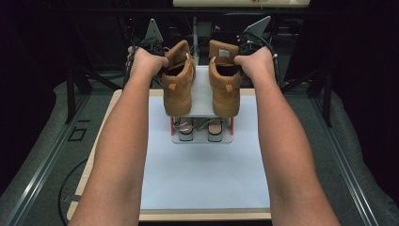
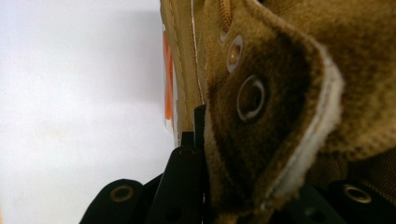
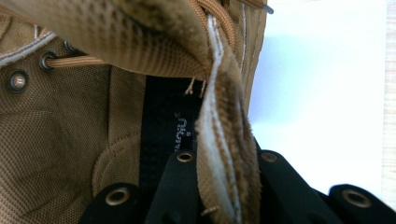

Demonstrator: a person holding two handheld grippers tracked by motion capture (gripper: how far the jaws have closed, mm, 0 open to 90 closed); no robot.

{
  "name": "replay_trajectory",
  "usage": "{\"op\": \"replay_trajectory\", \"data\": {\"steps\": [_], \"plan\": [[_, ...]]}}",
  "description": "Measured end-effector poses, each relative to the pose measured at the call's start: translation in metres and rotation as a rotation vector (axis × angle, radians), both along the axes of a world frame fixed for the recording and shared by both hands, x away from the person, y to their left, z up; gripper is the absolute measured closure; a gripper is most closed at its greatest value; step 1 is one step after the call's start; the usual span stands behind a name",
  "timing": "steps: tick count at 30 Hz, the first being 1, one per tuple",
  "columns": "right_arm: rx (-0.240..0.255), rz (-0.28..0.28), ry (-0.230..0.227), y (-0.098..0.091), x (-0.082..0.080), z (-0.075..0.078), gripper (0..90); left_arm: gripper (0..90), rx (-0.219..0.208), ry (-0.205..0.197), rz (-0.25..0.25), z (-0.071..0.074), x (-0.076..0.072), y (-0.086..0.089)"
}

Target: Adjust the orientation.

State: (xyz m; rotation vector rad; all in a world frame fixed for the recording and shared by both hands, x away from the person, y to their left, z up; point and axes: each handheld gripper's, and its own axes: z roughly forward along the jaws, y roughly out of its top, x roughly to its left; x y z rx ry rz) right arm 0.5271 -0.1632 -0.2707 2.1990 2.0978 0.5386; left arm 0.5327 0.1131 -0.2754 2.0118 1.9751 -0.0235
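Two tan suede boots stand side by side on the top shelf of a small grey rack [image 1: 202, 140], toes toward me. My left gripper [image 1: 157, 52] is shut on the collar of the left boot [image 1: 179, 89]. In the left gripper view, the left gripper [image 2: 224, 154] pinches the eyelet flap of the left boot [image 2: 261, 107] between its black jaws. My right gripper [image 1: 244, 51] is shut on the collar of the right boot [image 1: 225, 92]. Up close, the right gripper [image 3: 219, 154] has one jaw inside the right boot [image 3: 70, 140] and one outside, clamping its padded edge.
The rack has orange posts [image 2: 167, 79] and holds a pair of lighter shoes [image 1: 200, 128] on its lower shelf. It stands at the far end of a white mat [image 1: 202, 179] on a wooden board [image 1: 202, 216]. Dark frame bars and grey floor surround the table.
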Motion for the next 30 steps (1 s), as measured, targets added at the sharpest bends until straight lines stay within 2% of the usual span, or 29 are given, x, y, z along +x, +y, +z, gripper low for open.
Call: {"op": "replay_trajectory", "data": {"steps": [3, 4, 9, 17, 20, 25, 27, 30], "plan": [[-0.006, 0.003, 0.002, 0.001, 0.001, -0.002, 85.7, 86.6, -0.005, 0.005, -0.002, -0.002, 0.002, -0.002], [-0.003, 0.005, 0.006, 0.003, 0.002, -0.003, 85.6, 86.6, -0.011, -0.007, -0.002, -0.003, 0.003, -0.003], [0.019, 0.010, 0.009, 0.004, 0.005, -0.006, 85.5, 86.5, -0.021, -0.001, -0.008, -0.006, 0.005, -0.006], [0.026, 0.002, 0.013, 0.005, 0.007, -0.008, 85.3, 86.4, -0.025, 0.000, -0.005, -0.011, 0.004, -0.012], [0.028, -0.001, 0.012, 0.004, 0.008, -0.009, 84.9, 86.3, -0.002, -0.014, 0.000, -0.012, 0.003, -0.016], [0.027, 0.019, 0.007, 0.004, 0.008, -0.008, 81.7, 85.0, 0.002, -0.021, 0.001, -0.012, 0.002, -0.018], [0.028, 0.029, 0.000, 0.005, 0.008, -0.008, 78.8, 83.9, 0.004, -0.021, -0.014, -0.011, 0.003, -0.019], [0.009, 0.045, -0.002, 0.008, 0.007, -0.005, 76.2, 82.8, 0.008, -0.026, -0.017, -0.011, 0.003, -0.019]]}}
